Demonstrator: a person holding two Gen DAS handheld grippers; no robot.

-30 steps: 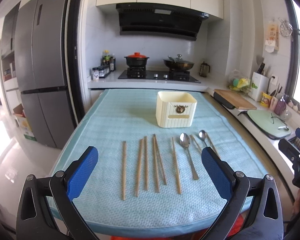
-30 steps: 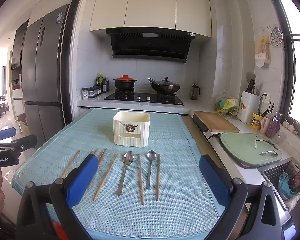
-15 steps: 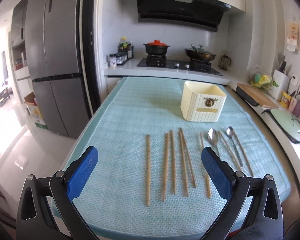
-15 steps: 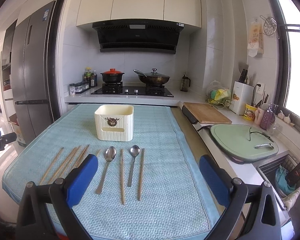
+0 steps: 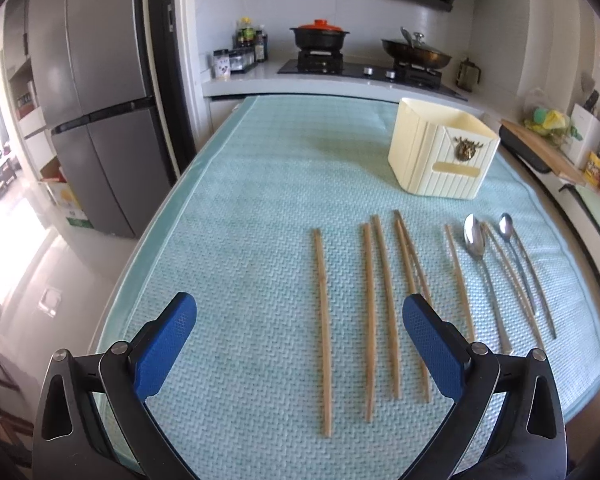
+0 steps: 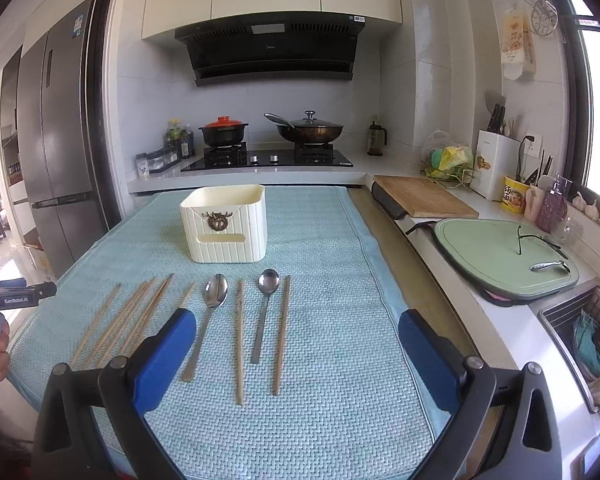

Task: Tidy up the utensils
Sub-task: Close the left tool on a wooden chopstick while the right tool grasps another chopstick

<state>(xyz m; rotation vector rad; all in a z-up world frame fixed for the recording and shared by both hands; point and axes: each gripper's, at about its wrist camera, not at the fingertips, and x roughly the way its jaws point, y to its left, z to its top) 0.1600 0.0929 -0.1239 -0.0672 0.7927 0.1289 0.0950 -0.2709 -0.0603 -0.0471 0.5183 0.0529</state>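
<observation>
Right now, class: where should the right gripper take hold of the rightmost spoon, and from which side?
Grip the rightmost spoon mid-handle, descending from above with the fingers straddling it crosswise. It lies flat on the mat, its bowl toward the holder, with chopsticks close alongside.

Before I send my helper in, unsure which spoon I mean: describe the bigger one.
Find the cream utensil holder on the blue mat. Two spoons lie in front; the bigger spoon is the left one, with the wider bowl and longer handle.
</observation>
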